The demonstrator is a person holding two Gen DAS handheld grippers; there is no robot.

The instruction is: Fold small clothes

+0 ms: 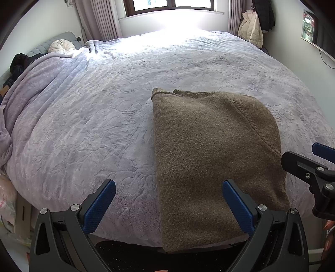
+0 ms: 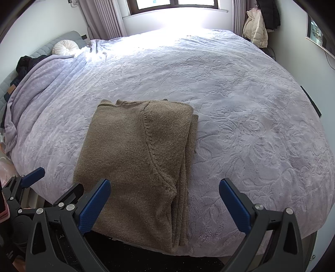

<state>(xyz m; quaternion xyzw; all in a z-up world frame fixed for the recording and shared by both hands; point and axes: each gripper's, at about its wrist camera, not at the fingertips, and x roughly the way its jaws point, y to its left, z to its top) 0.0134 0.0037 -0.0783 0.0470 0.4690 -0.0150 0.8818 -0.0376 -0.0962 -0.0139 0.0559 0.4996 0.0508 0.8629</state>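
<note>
A brown knitted sweater point(image 1: 209, 150) lies folded into a narrow stack on the lilac bedspread point(image 1: 94, 125), at the near edge of the bed. It also shows in the right wrist view point(image 2: 134, 159), with its layered edges on the right side. My left gripper point(image 1: 168, 186) is open and empty, held above the sweater's near left edge. My right gripper point(image 2: 164, 186) is open and empty above the sweater's near right part. The right gripper also shows at the far right of the left wrist view point(image 1: 303, 159), and the left gripper at the lower left of the right wrist view point(image 2: 56, 184).
The bed fills most of both views. A round white cushion point(image 1: 61, 46) and dark clothes point(image 1: 19, 62) lie at the far left by the headboard. A window point(image 1: 169, 5) with curtains is behind the bed. Jackets point(image 1: 253, 27) hang at the back right.
</note>
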